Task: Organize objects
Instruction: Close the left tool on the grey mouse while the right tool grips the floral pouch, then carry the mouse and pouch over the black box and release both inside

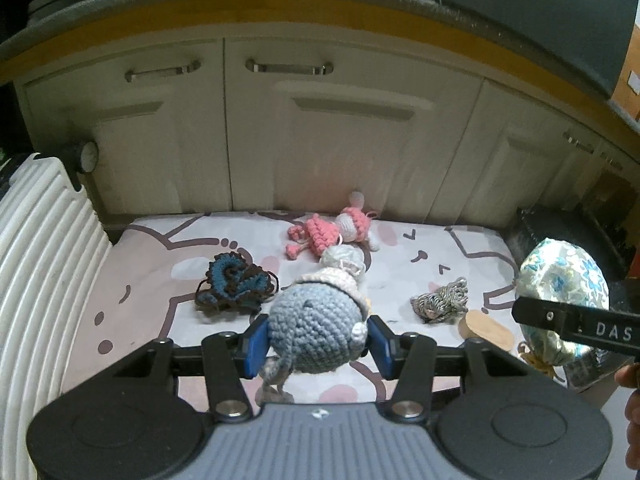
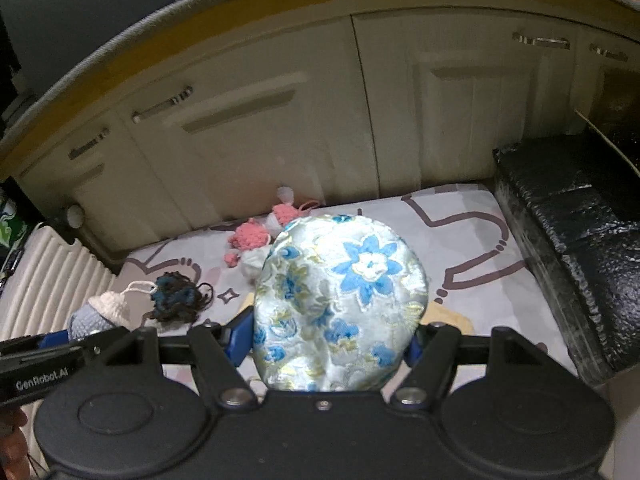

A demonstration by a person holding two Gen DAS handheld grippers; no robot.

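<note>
Left gripper (image 1: 315, 340) pinches a blue-grey crocheted doll (image 1: 316, 330) with cream cap; right gripper (image 2: 332, 340) clamps a satin pouch (image 2: 340, 300) brocaded with blue flowers.

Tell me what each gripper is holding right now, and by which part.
Left gripper pinches the blue crochet doll by its round head. Right gripper clamps the floral pouch across its lower sides.

A home: cream cabinet doors (image 1: 256, 136) behind a cartoon-print mat (image 1: 400, 248).
</note>
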